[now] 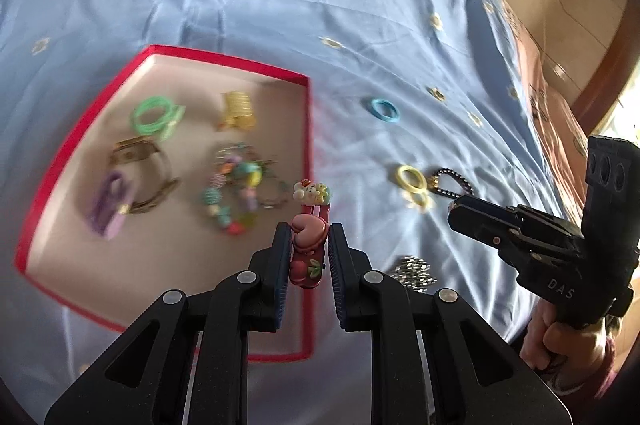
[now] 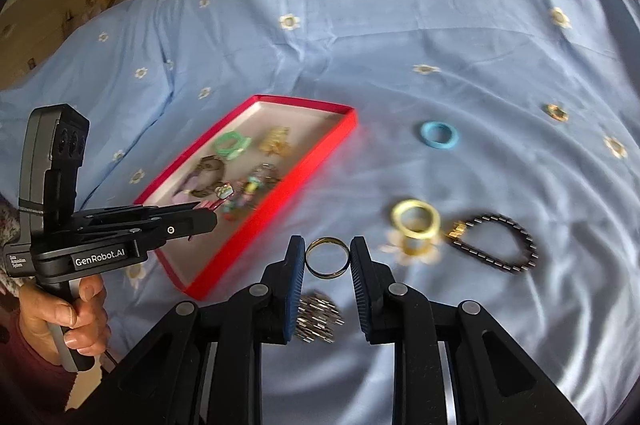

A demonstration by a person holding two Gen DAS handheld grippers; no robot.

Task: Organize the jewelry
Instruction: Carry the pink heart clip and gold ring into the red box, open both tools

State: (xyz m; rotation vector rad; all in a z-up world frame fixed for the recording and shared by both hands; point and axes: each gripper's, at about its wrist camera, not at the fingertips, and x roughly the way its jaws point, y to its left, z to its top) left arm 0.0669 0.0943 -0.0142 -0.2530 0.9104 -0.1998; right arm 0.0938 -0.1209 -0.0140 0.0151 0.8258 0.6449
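Inside red tray [image 1: 308, 129]: blurred jewelry [image 1: 236, 185]

Both grippers are matte black with silver rivets and blue ribbed pads [image 2: 294, 285], one lettered "GenRobot.AI", gripped by bare hands [image 2: 68, 317] in maroon sleeves.

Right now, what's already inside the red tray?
Inside the red tray: a green bangle, gold piece, watch, purple clip and beaded bracelets. The left gripper and its pink clip cover the near corner.
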